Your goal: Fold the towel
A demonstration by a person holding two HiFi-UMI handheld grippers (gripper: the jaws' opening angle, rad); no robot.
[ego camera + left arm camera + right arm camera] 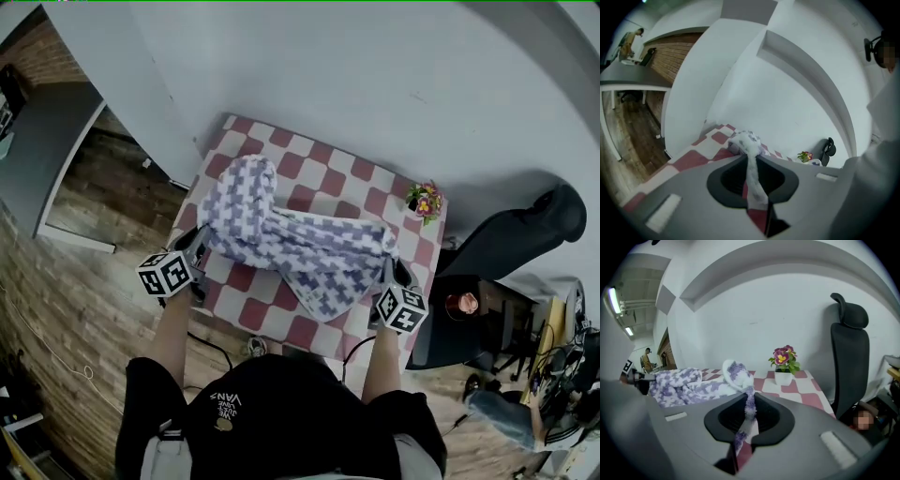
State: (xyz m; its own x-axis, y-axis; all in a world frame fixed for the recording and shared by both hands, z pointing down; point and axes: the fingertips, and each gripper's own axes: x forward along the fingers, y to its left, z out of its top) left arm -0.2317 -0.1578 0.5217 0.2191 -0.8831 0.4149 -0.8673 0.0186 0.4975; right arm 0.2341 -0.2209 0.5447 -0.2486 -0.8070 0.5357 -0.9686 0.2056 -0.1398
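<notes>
Closest to me, left gripper (pixel 199 244) at eight o'clock and right gripper (pixel 391 270) at four each clamp a near corner of the towel (pixel 300 246). It stretches between them nine-to-three across the checkered table (pixel 328 161), with its bulk toward eleven.

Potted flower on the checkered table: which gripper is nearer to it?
Right. The right gripper grips a towel corner on the same side as the potted flower, a little nearer the person. The left gripper holds the other corner, across the whole towel from it.
</notes>
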